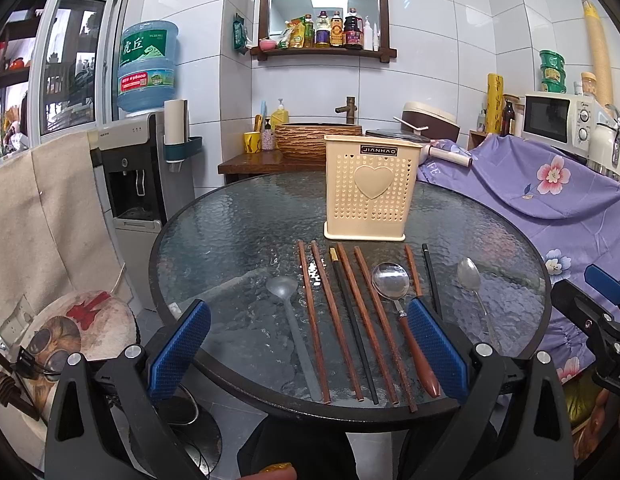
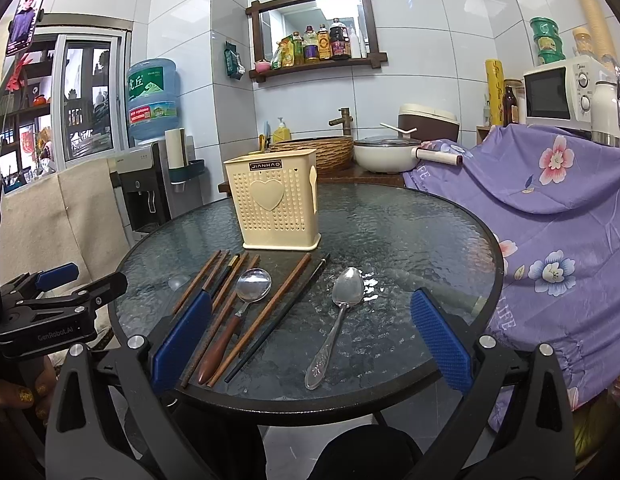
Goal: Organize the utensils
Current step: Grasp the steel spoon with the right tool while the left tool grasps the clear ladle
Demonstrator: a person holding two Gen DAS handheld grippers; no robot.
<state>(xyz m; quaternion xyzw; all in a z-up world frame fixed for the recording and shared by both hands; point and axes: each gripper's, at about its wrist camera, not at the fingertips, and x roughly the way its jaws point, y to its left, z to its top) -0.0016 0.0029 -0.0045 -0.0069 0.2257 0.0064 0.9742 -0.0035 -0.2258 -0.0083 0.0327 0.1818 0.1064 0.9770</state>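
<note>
A cream perforated utensil holder (image 1: 370, 188) (image 2: 274, 204) with a heart on its front stands upright on the round glass table (image 1: 230, 240) (image 2: 410, 232). In front of it lie several brown wooden chopsticks (image 1: 310, 320) (image 2: 266, 312), black chopsticks (image 1: 352, 328) (image 2: 282, 312), a wooden-handled spoon (image 1: 392, 284) (image 2: 252, 286), a grey soup ladle (image 1: 286, 300) and a silver spoon (image 1: 470, 278) (image 2: 346, 294). My left gripper (image 1: 310, 348) is open above the table's near edge, over the chopsticks. My right gripper (image 2: 310, 332) is open too, with the silver spoon between its fingers' line.
A purple flowered cloth (image 1: 542, 192) (image 2: 550, 208) drapes over furniture at the right. A water dispenser (image 1: 134, 168) stands at the left, a wooden counter with a basin (image 1: 306, 140) behind the table. A round cushioned stool (image 1: 82, 328) sits near the table's left.
</note>
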